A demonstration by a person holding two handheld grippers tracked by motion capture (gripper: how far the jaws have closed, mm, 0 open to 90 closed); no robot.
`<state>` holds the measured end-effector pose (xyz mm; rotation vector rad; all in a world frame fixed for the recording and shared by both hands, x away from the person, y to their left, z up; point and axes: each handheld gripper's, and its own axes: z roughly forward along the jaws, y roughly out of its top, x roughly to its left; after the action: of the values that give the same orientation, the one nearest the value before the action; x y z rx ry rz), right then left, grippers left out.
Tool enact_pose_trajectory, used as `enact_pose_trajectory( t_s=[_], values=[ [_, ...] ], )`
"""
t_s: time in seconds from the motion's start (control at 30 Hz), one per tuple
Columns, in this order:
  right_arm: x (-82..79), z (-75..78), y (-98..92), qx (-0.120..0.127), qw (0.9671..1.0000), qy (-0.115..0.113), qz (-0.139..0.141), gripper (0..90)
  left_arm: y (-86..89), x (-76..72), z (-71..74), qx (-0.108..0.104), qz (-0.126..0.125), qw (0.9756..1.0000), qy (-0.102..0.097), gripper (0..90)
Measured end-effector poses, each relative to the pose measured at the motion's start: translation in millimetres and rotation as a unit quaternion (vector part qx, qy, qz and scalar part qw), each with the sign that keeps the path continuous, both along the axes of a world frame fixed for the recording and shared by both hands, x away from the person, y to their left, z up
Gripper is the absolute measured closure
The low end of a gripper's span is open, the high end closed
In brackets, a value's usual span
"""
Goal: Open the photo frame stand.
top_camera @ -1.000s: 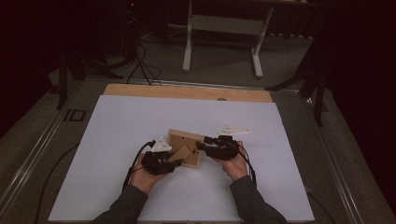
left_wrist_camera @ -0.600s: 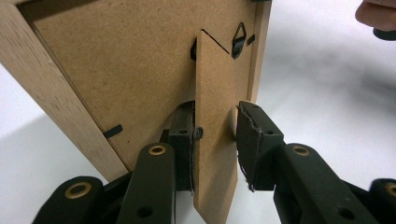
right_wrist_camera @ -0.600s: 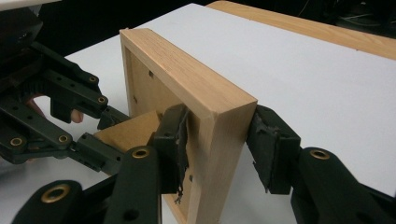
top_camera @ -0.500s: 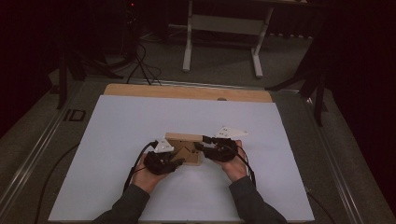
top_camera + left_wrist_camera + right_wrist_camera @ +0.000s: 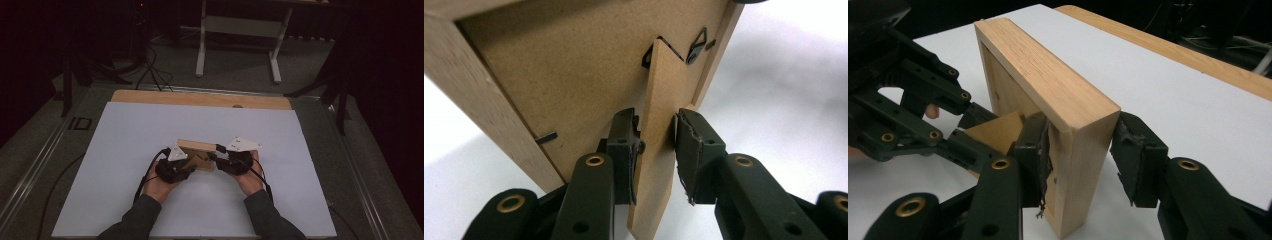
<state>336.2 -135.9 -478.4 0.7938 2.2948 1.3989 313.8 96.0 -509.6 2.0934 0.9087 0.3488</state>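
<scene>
The picture frame [image 5: 1048, 95] stands upright on the tabletop [image 5: 125, 150], right gripper [image 5: 1080, 155] clamped on its side. Left gripper [image 5: 656, 150] jaws have just been closing around the back stand [image 5: 656, 140], one pad not yet pressing; the stand looks half unfolded.

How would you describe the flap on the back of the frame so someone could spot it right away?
On the white table sheet, near the person's side, a wooden picture frame stands on edge, with the right gripper at its end. Its fibreboard back faces the left gripper. The flap is the thin fibreboard stand hinged there, swung out edge-on between those jaws, unlike the flat panel around it.
</scene>
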Motion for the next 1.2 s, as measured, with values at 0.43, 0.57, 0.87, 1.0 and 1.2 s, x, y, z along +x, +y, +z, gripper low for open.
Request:
enact_pose_trajectory(
  t_s=[0.43, 0.57, 0.87, 1.0, 1.2],
  values=[
    [-1.3, -0.2, 1.2, -0.006, 0.9999, -0.014, -0.008, 62.1, -1.8, 2.7, -1.0, 0.015, 0.000, 0.9996, -0.024, 71.0],
    [-0.5, -0.2, -0.6, -0.003, 0.9999, -0.009, -0.006, 63.1, -1.7, 2.7, -1.3, 0.018, -0.002, 0.9995, -0.024, 69.7],
    [-2.5, 0.2, -3.5, 0.000, 1.0000, 0.000, 0.009, 58.9, 0.4, -0.5, -0.7, -0.012, -0.016, 0.9998, -0.001, 64.6],
    [-4.9, 1.9, -2.9, 0.005, 0.9998, -0.001, 0.021, 55.8, 4.4, -1.8, -2.1, -0.031, -0.017, 0.9992, 0.017, 63.9],
    [-8.7, 3.0, -0.6, 0.005, 0.9994, 0.000, 0.035, 51.6, 9.8, -3.8, -4.1, -0.052, -0.017, 0.9978, 0.037, 63.5]
  ],
)
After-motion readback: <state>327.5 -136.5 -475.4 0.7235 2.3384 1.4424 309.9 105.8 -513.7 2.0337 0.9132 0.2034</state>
